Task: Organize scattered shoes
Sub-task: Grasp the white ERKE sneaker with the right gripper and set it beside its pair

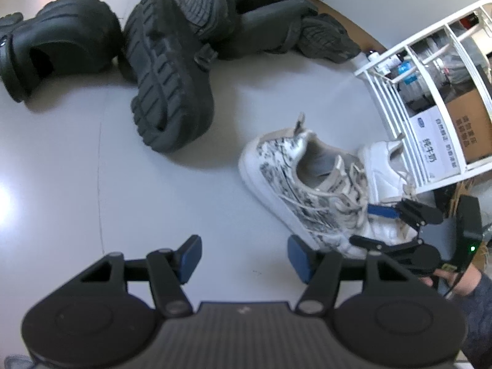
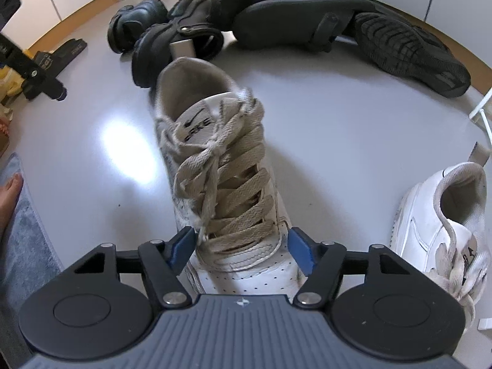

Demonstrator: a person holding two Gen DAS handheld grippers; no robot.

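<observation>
Left wrist view: the left gripper (image 1: 244,258) hangs over bare grey floor (image 1: 77,184) with its jaws moderately wide and nothing between them. The white low-top sneaker with grey marbled print and beige laces (image 1: 304,184) lies at 3 o'clock. The right gripper (image 1: 373,226) straddles its toe end, beside the plain white leather sneaker (image 1: 384,160) and the white slatted rack (image 1: 430,92). A heap of black chunky-soled shoes (image 1: 172,70) lies at 11 to 12 o'clock.

Right wrist view: the right gripper (image 2: 243,253) brackets the forefoot of the printed sneaker (image 2: 227,166). Its jaws are wide. The left pad touches or nearly touches the lace edge; the right pad stands just clear. No firm grip is evident.

Hazards: closing here may pinch only the loose laces, causing the sneaker to hang and swing. A grip on the tapered toe may slip, dropping the heel. The plain white sneaker (image 2: 442,221) at 3 o'clock may be knocked on lifting.
</observation>
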